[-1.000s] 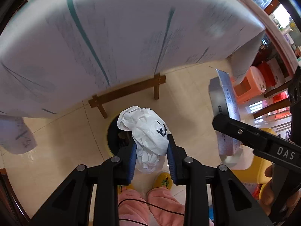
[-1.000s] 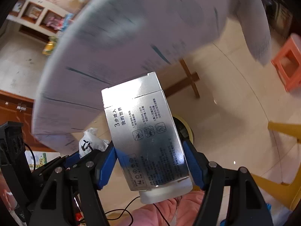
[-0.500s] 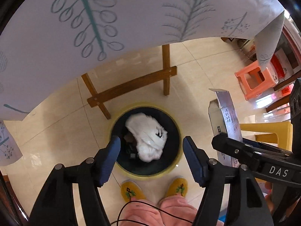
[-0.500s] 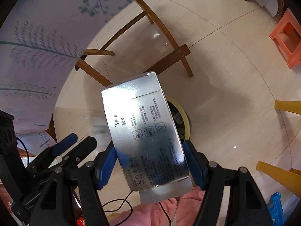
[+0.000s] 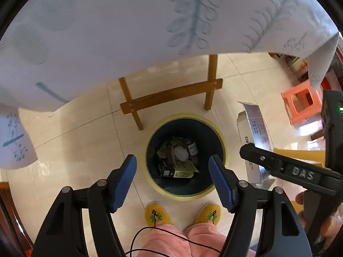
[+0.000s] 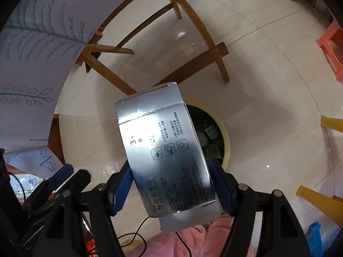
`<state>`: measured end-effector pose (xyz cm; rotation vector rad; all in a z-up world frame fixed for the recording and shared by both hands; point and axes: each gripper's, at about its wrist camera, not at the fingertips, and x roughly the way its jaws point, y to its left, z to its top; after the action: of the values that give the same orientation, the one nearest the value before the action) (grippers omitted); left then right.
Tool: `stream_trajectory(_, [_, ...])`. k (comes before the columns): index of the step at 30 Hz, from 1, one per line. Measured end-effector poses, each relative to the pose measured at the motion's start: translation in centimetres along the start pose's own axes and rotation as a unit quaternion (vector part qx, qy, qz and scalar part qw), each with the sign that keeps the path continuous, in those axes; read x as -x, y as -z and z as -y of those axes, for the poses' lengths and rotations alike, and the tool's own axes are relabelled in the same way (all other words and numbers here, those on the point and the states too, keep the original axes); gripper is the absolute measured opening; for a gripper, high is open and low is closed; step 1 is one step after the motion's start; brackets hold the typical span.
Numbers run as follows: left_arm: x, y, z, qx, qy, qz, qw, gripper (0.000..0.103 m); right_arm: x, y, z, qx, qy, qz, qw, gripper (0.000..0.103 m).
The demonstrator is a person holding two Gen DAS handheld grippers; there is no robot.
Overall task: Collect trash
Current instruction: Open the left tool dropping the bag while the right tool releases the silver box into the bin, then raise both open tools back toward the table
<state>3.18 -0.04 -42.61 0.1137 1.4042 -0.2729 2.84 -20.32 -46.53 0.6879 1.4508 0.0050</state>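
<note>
The silver carton [image 6: 167,150] sits clamped between the blue pads of the right hand-held gripper [image 6: 171,184], held upright and a little tilted, its printed face toward the camera and its top flap creased. From the left wrist view the same carton [image 5: 255,137] hangs just to the right of the trash bin [image 5: 223,150], above the floor and not over the bin's mouth. The bin is round, dark inside with a pale yellow rim, and stands on the tiled floor [image 5: 75,145] right in front of the person's yellow slippers [image 5: 157,214]. Down inside it lies a heap of rubbish (a crumpled white wad [image 5: 181,153], brownish scraps, a dark flat packet with a printed label). The left hand-held gripper [image 5: 172,180] hovers over the bin with its fingers spread wide and nothing between them, the bin's opening showing in the gap. Beyond the bin stand the wooden legs and crossbar [image 5: 171,95] of the counter, whose white cloth [image 5: 128,32] with a blue-green leaf print hangs over the top of the view. An orange plastic stool [image 5: 300,102] stands off to the right, well apart from the bin.
</note>
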Motion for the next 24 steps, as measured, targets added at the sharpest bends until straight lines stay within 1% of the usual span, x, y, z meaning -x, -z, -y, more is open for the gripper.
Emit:
stream_trajectory(5, [1.7, 0.2, -1.2, 0.006, -0.012, 0.013, 0.9998, 0.068, -0.6, -0.2, -1.5, 0.001, -0.007, -0.001, 1.0, 0.073])
stream_trajectory(7, [2.3, 0.1, -1.6, 0.011, -0.013, 0.02, 0.9997, 0.068, -0.7, -0.2, -2.0, -0.001, -0.008, 0.001, 1.0, 0.076])
stream_trajectory(9, [2.8, 0.0, -1.8, 0.016, -0.014, 0.023, 0.9995, 0.068, -0.3, -0.1, -2.5, 0.001, -0.003, 0.011, 1.0, 0.09])
stream_trajectory(10, [3.1, 0.0, -1.9, 0.019, -0.014, 0.025, 0.9994, 0.068, 0.0, -0.1, -2.7, 0.002, -0.003, 0.016, 1.0, 0.092])
stream_trajectory(16, [5.1, -0.4, -1.8, 0.023, -0.011, 0.035, 0.9991, 0.068, 2.4, 0.1, -3.5, -0.001, -0.01, 0.033, 0.999, 0.093])
stream_trajectory(19, [6.8, -0.7, -1.3, 0.018, -0.008, 0.042, 0.9989, 0.068, 4.1, 0.3, -4.1, -0.003, -0.014, 0.042, 0.999, 0.093])
stream_trajectory(24, [10.8, -1.5, -0.4, 0.009, -0.005, 0.051, 0.9986, 0.068, 7.9, 0.6, -5.4, 0.001, -0.022, 0.052, 0.998, 0.093])
